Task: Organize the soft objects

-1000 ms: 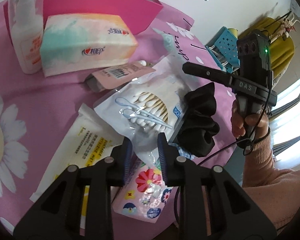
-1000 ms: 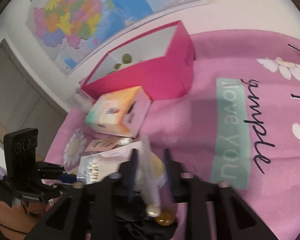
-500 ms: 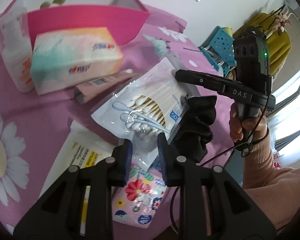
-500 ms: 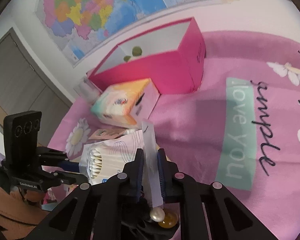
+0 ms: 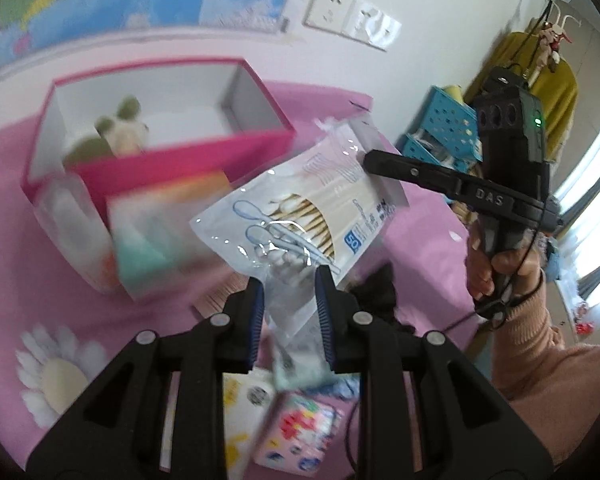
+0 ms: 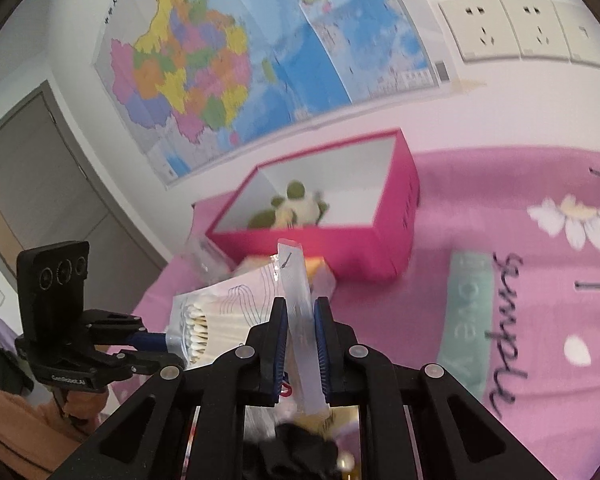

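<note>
Both grippers hold a clear bag of cotton swabs in the air above the pink tablecloth. My left gripper is shut on the bag's bottom edge. My right gripper is shut on the bag's top strip; its black finger shows pinching the bag's upper corner in the left wrist view. The left gripper also shows in the right wrist view. The open pink box lies beyond, with a green and cream plush toy inside; the box and toy also show in the right wrist view.
A tissue pack and a clear bottle stand before the box. A black scrunchie, a floral packet and a yellow-print packet lie below the bag. Blue crates stand beyond the table's right edge.
The swab bag has been lifted off the table and carried up toward the pink box. Both grippers rose with it; the right one closed on its top strip.
</note>
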A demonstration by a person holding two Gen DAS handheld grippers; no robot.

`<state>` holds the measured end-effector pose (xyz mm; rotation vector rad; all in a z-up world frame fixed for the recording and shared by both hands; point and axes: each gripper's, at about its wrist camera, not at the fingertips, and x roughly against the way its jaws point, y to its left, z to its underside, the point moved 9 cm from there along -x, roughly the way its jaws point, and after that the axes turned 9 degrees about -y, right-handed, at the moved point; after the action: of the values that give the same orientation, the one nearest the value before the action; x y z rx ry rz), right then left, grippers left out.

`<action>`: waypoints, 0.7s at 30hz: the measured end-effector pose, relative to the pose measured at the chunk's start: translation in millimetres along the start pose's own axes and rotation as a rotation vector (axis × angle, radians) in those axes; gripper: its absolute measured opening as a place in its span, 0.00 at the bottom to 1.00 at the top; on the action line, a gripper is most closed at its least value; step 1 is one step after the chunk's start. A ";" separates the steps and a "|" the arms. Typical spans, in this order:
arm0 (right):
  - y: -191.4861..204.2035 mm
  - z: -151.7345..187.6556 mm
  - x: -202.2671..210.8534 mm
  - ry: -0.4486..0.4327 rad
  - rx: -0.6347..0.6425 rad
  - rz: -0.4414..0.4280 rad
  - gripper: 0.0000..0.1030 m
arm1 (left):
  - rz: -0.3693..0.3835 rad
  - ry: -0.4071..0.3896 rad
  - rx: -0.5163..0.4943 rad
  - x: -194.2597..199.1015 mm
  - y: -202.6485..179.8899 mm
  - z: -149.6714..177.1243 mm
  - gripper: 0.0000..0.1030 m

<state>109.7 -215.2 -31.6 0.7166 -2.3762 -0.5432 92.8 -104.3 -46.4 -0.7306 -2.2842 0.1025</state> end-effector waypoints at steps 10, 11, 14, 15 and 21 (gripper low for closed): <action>-0.5 -62.4 -39.5 -0.083 -0.015 0.000 0.13 | -0.148 -0.028 -0.006 -23.5 43.4 -72.4 0.26; -2.4 -67.6 -44.7 -0.087 -0.022 0.000 0.13 | -0.160 -0.024 -0.001 -29.0 49.5 -79.2 0.26; -9.6 -79.5 -59.7 -0.093 -0.032 0.015 0.13 | -0.188 -0.011 0.017 -41.4 63.0 -90.0 0.26; -11.6 -82.5 -65.6 -0.091 -0.033 0.018 0.13 | -0.199 -0.007 0.026 -46.3 68.0 -93.5 0.26; -29.9 -87.6 -96.6 -0.062 -0.056 0.064 0.13 | -0.241 0.040 0.072 -71.9 86.1 -99.5 0.29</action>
<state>242.1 -198.1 -22.7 0.6046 -2.4219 -0.6102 241.3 -84.0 -41.7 -0.4125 -2.2989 0.0561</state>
